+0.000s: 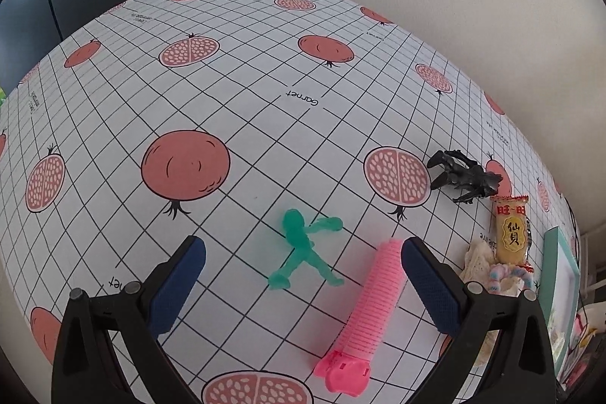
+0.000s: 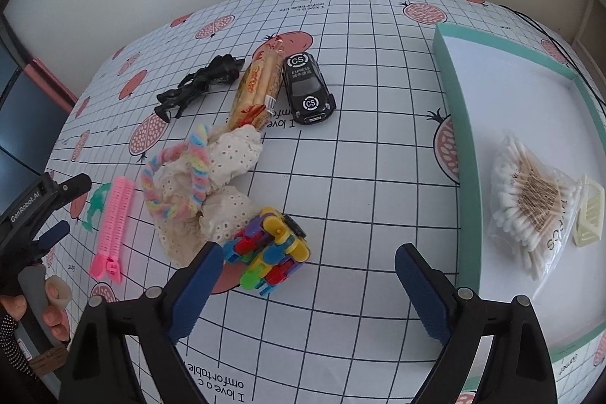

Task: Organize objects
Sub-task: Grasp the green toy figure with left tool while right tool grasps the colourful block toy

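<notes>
My left gripper (image 1: 303, 252) is open and empty over the table; a green toy figure (image 1: 303, 248) lies between its fingers and a pink hair roller clip (image 1: 369, 305) lies by its right finger. My right gripper (image 2: 308, 260) is open and empty, with a multicoloured block toy (image 2: 267, 248) just inside its left finger. A teal-rimmed white tray (image 2: 466, 154) at the right holds a bag of cotton swabs (image 2: 530, 203) and a cream clip (image 2: 589, 214). The roller (image 2: 113, 218) and left gripper (image 2: 45, 203) show at the left of the right wrist view.
On the tablecloth lie a black toy car (image 2: 308, 88), a rice cracker packet (image 2: 257, 89), a black toy scorpion (image 2: 200, 82), a lace cloth (image 2: 227, 161) and a pastel chenille loop (image 2: 189, 177). The scorpion (image 1: 466, 175), packet (image 1: 509, 228) and tray edge (image 1: 560, 290) show in the left wrist view.
</notes>
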Demonstrator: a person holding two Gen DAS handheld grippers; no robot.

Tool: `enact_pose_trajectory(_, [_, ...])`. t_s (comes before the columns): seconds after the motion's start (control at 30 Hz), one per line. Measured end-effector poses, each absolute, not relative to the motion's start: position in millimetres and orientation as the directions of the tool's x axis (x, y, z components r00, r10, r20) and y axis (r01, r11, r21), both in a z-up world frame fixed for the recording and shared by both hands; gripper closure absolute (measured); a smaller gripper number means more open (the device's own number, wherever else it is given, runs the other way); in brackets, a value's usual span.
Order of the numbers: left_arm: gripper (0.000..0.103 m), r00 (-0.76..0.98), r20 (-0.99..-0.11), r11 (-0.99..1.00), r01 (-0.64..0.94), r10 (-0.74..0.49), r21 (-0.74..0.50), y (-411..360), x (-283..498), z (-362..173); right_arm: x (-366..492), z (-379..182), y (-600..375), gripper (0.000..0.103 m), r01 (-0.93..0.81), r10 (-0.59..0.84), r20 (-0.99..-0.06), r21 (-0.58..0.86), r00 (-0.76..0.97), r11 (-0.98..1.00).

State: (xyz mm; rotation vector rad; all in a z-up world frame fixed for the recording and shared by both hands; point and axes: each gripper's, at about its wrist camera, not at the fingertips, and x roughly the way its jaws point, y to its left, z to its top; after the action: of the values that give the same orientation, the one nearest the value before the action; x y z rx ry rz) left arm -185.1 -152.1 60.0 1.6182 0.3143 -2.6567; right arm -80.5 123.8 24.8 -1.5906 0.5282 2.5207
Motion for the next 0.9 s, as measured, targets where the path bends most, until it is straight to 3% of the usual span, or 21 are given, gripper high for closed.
enact_pose_trajectory(0.3, [0.024, -0.460, -0.883, -0.981, 0.108, 0.092, -0.158, -153, -189, 54, -84, 19, 115, 0.026, -0.248, -0.110, -0.899, 0.232, -0.424, -0.941])
enact_pose_trajectory(0.4, [0.027, -0.461, -0.883, -0.983, 0.101, 0.091, -0.155, -152, -188, 53, -84, 20, 115, 0.037, -0.242, -0.122, -0.898, 0.242, -0.423, -0.939])
enact_pose_trajectory(0.5, [0.045, -0.456, -0.886, -0.983, 0.106, 0.084, -0.148, -152, -189, 53, -84, 19, 115, 0.051, -0.242, -0.130, -0.899, 0.248, -0.418, -0.938])
enact_pose_trajectory(0.53, [0.046, -0.453, -0.887, -0.983, 0.107, 0.086, -0.150, -152, -189, 52, -84, 19, 115, 0.055, -0.243, -0.133, -0.899, 0.251, -0.416, -0.937])
enact_pose_trajectory(0.6, [0.048, -0.449, -0.889, -0.984, 0.104, 0.086, -0.148, -150, -189, 50, -84, 20, 117, 0.056, -0.247, -0.143, -0.898, 0.264, -0.417, -0.932])
enact_pose_trajectory(0.73, [0.068, -0.442, -0.893, -0.984, 0.104, 0.087, -0.148, -149, -188, 49, -81, 22, 121, 0.057, -0.252, -0.155, -0.893, 0.280, -0.423, -0.926])
enact_pose_trajectory(0.9, [0.079, -0.437, -0.895, -0.984, 0.102, 0.086, -0.145, -147, -187, 48, -79, 26, 123, 0.057, -0.250, -0.158, -0.888, 0.286, -0.431, -0.925])
